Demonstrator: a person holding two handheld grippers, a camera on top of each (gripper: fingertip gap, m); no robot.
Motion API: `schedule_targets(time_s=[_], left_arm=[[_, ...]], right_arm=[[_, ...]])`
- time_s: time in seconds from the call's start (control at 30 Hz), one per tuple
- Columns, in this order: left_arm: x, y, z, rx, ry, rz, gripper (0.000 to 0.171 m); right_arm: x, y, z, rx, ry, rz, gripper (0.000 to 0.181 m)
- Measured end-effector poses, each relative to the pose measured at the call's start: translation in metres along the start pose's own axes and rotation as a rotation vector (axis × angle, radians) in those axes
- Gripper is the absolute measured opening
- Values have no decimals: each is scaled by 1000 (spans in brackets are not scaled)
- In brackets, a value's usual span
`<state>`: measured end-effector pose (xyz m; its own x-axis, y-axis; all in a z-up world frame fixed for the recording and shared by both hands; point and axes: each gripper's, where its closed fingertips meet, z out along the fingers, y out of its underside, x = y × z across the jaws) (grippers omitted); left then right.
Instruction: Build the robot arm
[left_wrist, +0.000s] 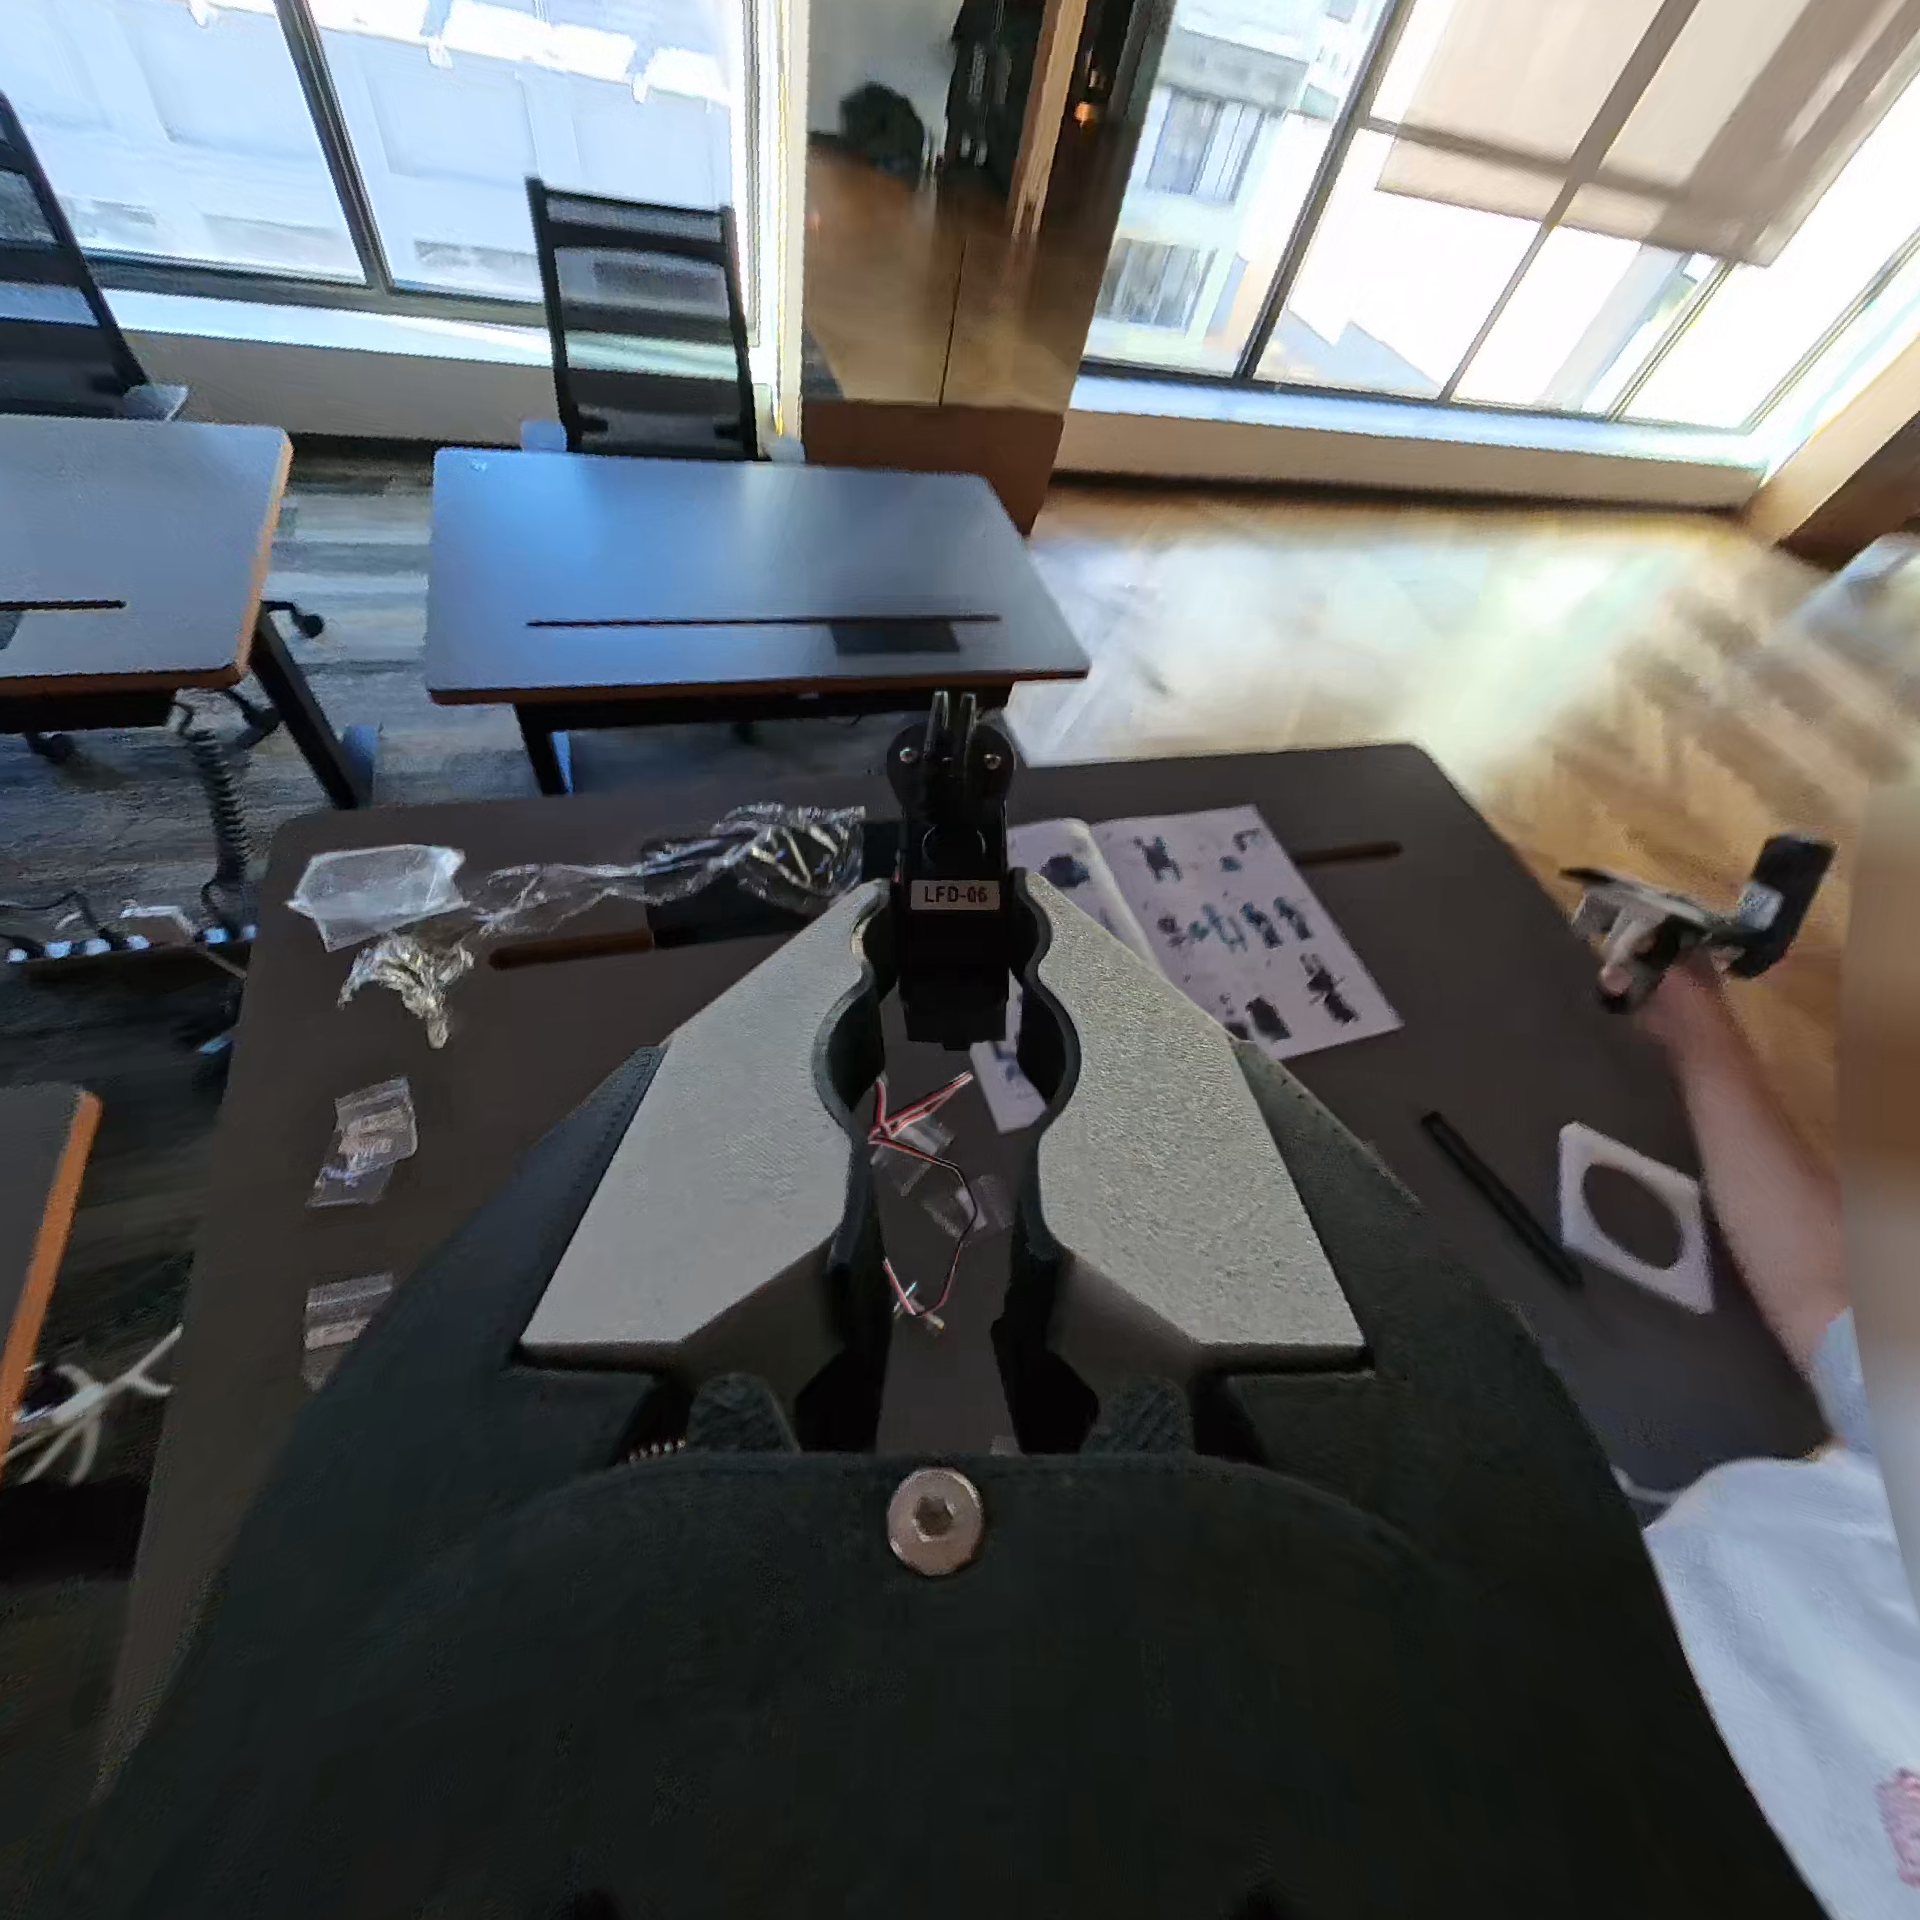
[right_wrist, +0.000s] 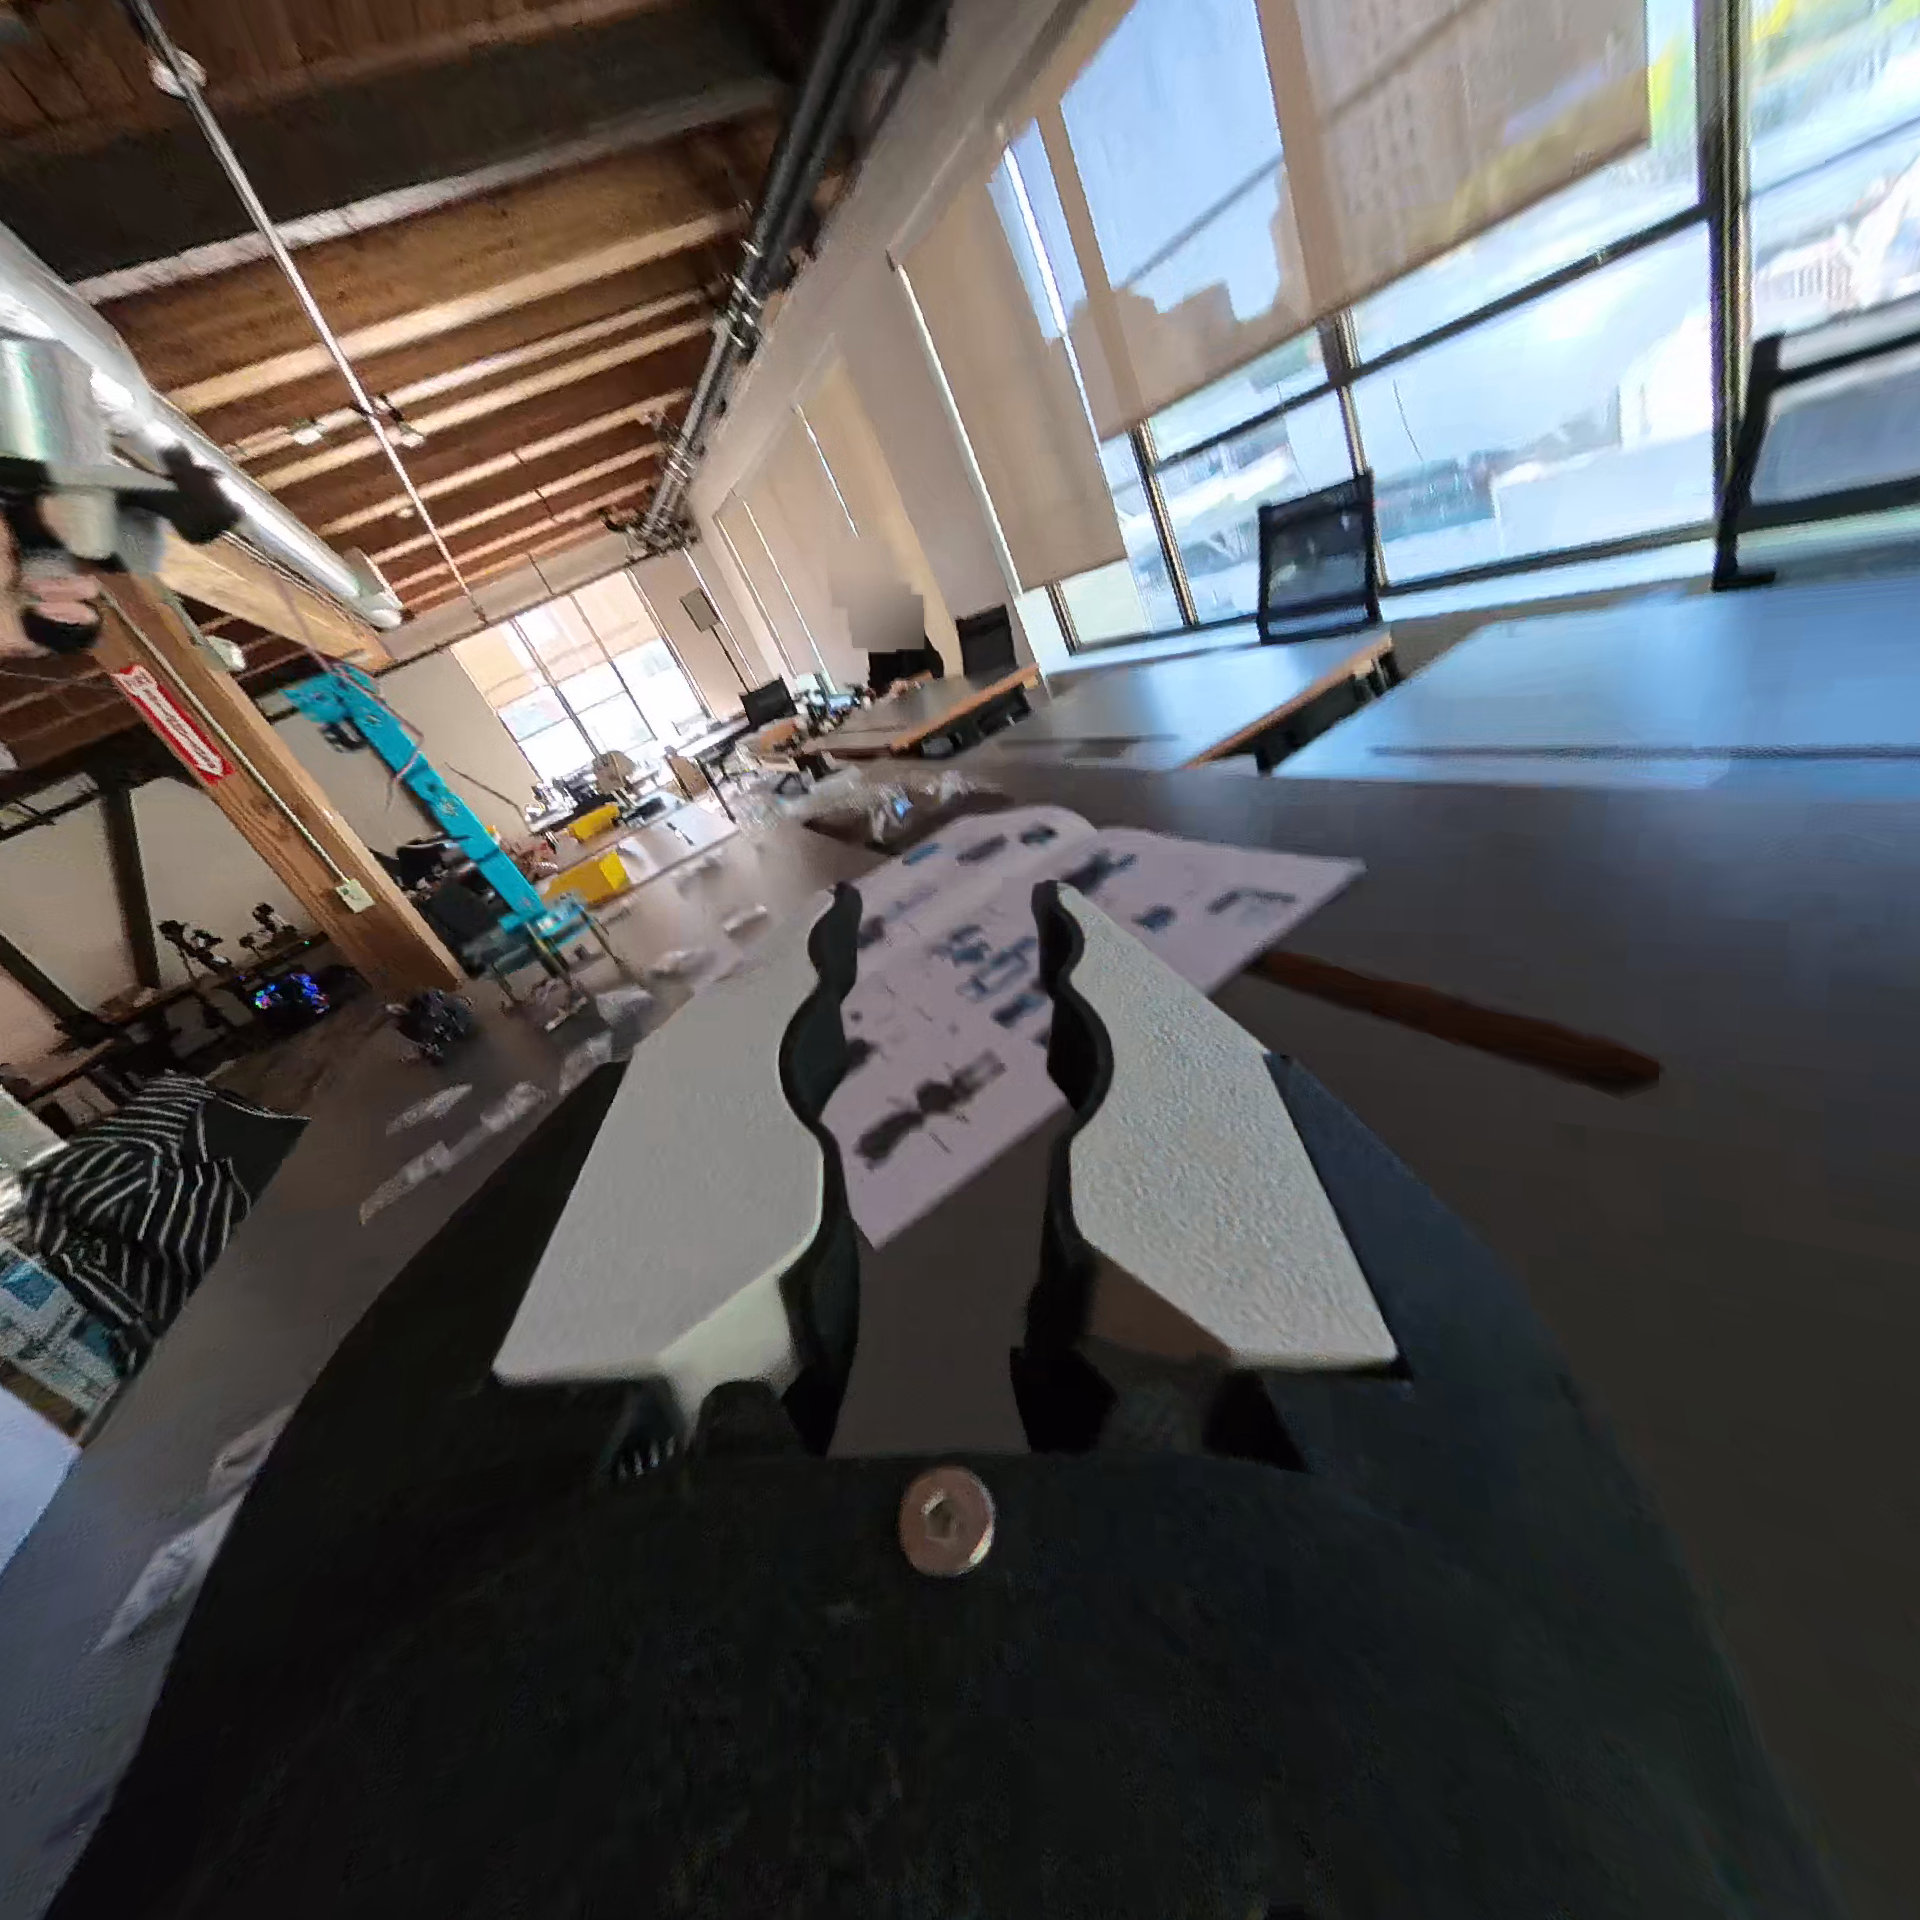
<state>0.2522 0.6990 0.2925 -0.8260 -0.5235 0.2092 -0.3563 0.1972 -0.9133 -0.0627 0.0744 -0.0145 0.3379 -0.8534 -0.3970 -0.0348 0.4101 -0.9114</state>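
My left gripper (left_wrist: 948, 935) has its jaws closed on a small black servo motor (left_wrist: 951, 914) with a white label, clamped at the middle of its boxy body and held upright above the dark desk (left_wrist: 1455, 997), its thin red-and-black wires (left_wrist: 920, 1195) dangling loose below. It looks to me light, rigid and smooth-sided, so I judge the flat flanks the safest hold and the wires and top the parts to spare. My right gripper (right_wrist: 951, 925) hovers low over an open instruction booklet (right_wrist: 1195, 883), jaws apart and empty.
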Motion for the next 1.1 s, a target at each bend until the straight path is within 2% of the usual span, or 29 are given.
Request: schedule_targets(time_s=[0.07,0.17,0.3,0.43,0.57,0.7,0.87,1.0,1.1], left_arm=[[-20,-25,-20,61,23,-58,19],[-52,-51,-49,108,2,-95,19],[-76,-60,-76,94,-46,-43,19],[-92,-62,-88,84,-45,16,19],[-109,-62,-91,47,30,9,20],[-105,-68,-98,30,250,14,20],[-103,-77,-94,1,366,14,20],[-79,-78,-85,-40,447,58,20],[-61,-78,-77,-70,506,61,19]], right_arm=[[-33,-16,24,-6,-42,-44,34],[-85,-27,74,-92,-114,-115,34],[-162,-31,139,-140,-232,-187,35],[-232,-10,202,-178,-349,-214,34],[-292,20,268,-232,-437,-234,34],[-370,31,336,-262,-582,-278,35],[-481,-2,437,-150,-702,-464,42],[-530,-16,524,-94,-671,-578,54],[-547,-10,566,-117,-704,-559,59]])
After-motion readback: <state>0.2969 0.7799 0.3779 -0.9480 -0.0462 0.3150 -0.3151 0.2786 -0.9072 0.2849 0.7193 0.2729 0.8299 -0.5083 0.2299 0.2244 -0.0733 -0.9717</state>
